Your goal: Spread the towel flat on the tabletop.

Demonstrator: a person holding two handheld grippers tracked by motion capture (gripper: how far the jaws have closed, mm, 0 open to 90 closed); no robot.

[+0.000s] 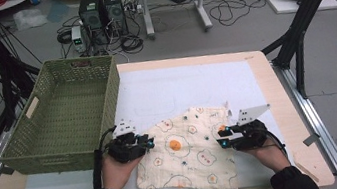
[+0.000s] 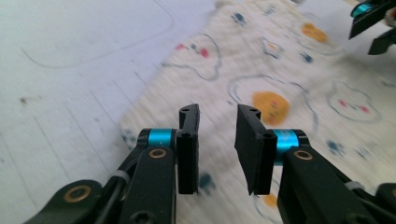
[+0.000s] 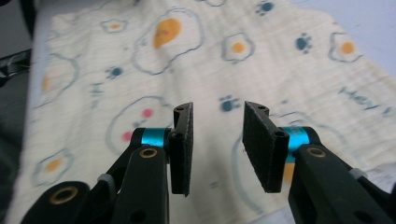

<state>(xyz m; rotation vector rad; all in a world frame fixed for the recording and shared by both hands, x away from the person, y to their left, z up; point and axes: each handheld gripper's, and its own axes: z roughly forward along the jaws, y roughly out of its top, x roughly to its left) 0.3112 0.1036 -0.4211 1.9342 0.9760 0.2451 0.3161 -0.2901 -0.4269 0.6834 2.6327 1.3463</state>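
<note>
a cream cotton cloth printed with fried eggs and blue paw marks (image 1: 185, 150) lies flat and spread out on the white foam mat (image 1: 166, 92) that covers the light wooden desk (image 1: 280, 108). it sits at the near middle of the desk, its left edge just beside the near right corner of the green woven plastic basket (image 1: 66, 115), which stands on the desk's left side.

the left claw (image 1: 149, 142) hovers at the cloth's left edge, held in the person's left hand (image 1: 117, 170). in the left gripper view its two black jaws stand apart with a clear gap, nothing between them, the cloth (image 2: 280, 93) lying blurred below and beyond. the left claw (image 2: 217, 140) is released and grips nothing.

the right claw (image 1: 222, 137) hovers at the cloth's right edge, held in the person's right hand (image 1: 266, 153). in the right gripper view its jaws are likewise parted over the printed cloth (image 3: 187, 60), with the fabric flat beneath and not pinched. the right claw (image 3: 217, 140) is released too.

the two claws point inward at each other across the cloth. in the left gripper view the other claw (image 2: 373, 23) shows at the far upper right, past the cloth.
</note>
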